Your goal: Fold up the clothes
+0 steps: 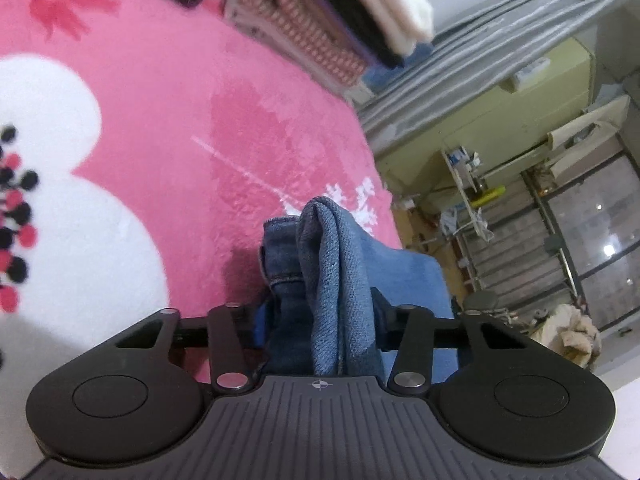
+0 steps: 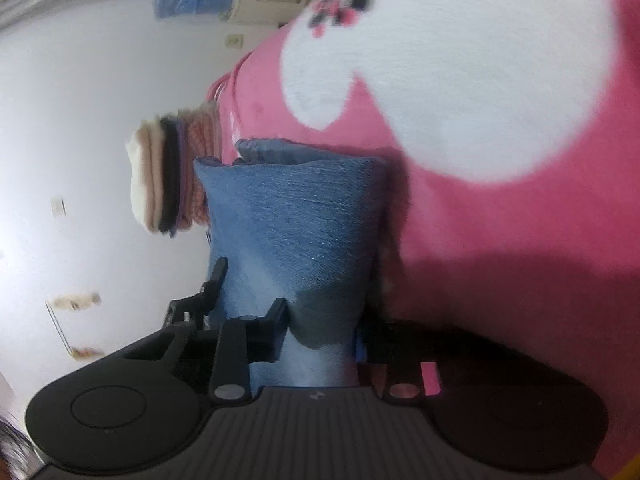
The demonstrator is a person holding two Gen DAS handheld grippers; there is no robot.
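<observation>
A pair of blue denim jeans (image 1: 332, 272) is bunched in thick folds above the pink blanket (image 1: 180, 120). My left gripper (image 1: 320, 320) is shut on the jeans, and the folded cloth fills the gap between its fingers. In the right wrist view the same jeans (image 2: 292, 220) stand as a broad folded panel. My right gripper (image 2: 322, 320) is shut on their near end. A black part of the other gripper (image 2: 208, 292) shows at the left edge of the denim. The fingertips of both grippers are mostly hidden by cloth.
A stack of folded clothes (image 1: 360, 12) in cream, black and red check lies on the blanket's far side, and shows again as the stack (image 2: 172, 176). The blanket has large white patches (image 2: 460, 60). Beyond its edge are a shelf and glass doors (image 1: 560, 220).
</observation>
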